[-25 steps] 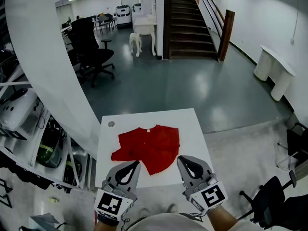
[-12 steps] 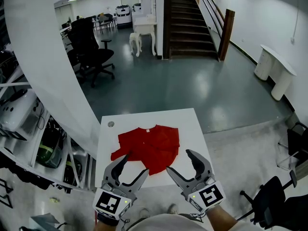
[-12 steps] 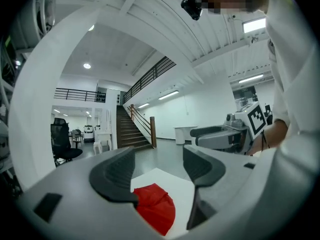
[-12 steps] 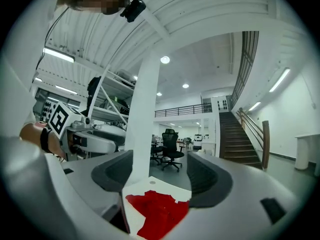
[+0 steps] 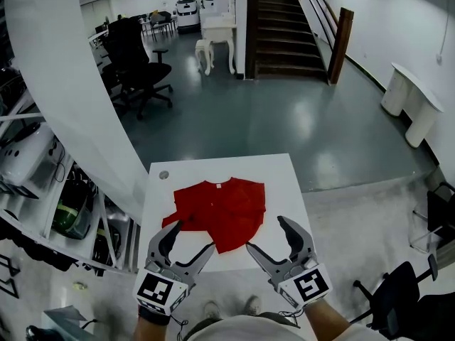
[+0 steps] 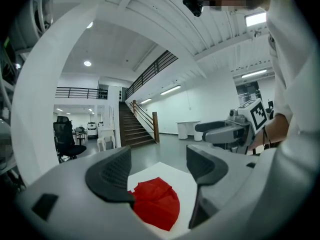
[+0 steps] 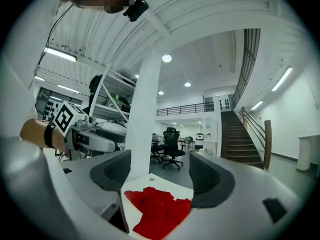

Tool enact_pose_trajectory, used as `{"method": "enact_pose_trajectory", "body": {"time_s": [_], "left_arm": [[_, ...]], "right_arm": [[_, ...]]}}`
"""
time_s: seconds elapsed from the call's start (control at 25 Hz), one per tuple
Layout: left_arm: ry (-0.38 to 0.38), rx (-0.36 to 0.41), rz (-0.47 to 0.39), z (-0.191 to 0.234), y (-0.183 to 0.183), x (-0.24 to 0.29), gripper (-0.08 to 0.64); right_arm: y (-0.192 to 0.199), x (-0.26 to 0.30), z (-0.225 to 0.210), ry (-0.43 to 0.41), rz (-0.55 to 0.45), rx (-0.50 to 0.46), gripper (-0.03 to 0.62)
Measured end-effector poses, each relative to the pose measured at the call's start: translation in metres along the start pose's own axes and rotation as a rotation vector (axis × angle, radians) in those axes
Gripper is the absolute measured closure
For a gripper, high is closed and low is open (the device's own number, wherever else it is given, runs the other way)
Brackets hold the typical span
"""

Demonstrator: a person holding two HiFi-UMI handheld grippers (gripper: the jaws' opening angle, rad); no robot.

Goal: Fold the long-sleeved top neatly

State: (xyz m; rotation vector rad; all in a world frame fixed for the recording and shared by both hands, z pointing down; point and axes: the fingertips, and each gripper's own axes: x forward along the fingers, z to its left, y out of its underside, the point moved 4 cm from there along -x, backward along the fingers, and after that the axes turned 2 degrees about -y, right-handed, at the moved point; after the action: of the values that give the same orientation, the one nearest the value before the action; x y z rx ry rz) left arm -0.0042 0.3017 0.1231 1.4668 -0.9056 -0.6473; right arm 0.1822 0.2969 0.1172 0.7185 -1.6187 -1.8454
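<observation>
A crumpled red long-sleeved top point(image 5: 220, 212) lies on a small white table point(image 5: 281, 176), collar toward the far side and one sleeve sticking out to the left. My left gripper point(image 5: 192, 236) hovers at the table's near edge, over the top's left hem. Its jaws are opening, with nothing between them. My right gripper point(image 5: 265, 233) hangs beside it at the near right, jaws also opening and empty. The left gripper view shows the top point(image 6: 156, 204) below the spread jaws. The right gripper view shows it point(image 7: 160, 211) the same way.
A broad white column point(image 5: 64, 84) rises left of the table, with shelving and equipment point(image 5: 43, 183) behind it. Black office chairs point(image 5: 138, 69) and a staircase point(image 5: 284, 27) stand across the grey floor. Another black chair point(image 5: 405, 297) is at the lower right.
Both grippers went from shut to wide open while staying near the table's front edge. The red top has not moved.
</observation>
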Motion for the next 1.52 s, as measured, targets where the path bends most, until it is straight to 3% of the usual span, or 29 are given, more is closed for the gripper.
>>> {"method": "enact_pose_trajectory", "body": {"time_s": [0.44, 0.72, 1.08, 1.52], "left_arm": [[-0.073, 0.008, 0.062, -0.003, 0.028, 0.013, 0.213], [-0.098, -0.013, 0.115, 0.013, 0.064, 0.021, 0.215], [-0.065, -0.023, 0.178, 0.056, 0.114, 0.045, 0.224], [-0.023, -0.025, 0.262, 0.08, 0.167, 0.08, 0.247]], "right_arm": [[0.027, 0.008, -0.02, -0.08, 0.006, -0.005, 0.219], [0.056, 0.026, -0.023, -0.096, 0.045, 0.006, 0.222], [0.095, 0.067, -0.024, -0.058, 0.125, 0.032, 0.253], [0.151, 0.109, -0.018, -0.086, 0.227, 0.055, 0.293]]}}
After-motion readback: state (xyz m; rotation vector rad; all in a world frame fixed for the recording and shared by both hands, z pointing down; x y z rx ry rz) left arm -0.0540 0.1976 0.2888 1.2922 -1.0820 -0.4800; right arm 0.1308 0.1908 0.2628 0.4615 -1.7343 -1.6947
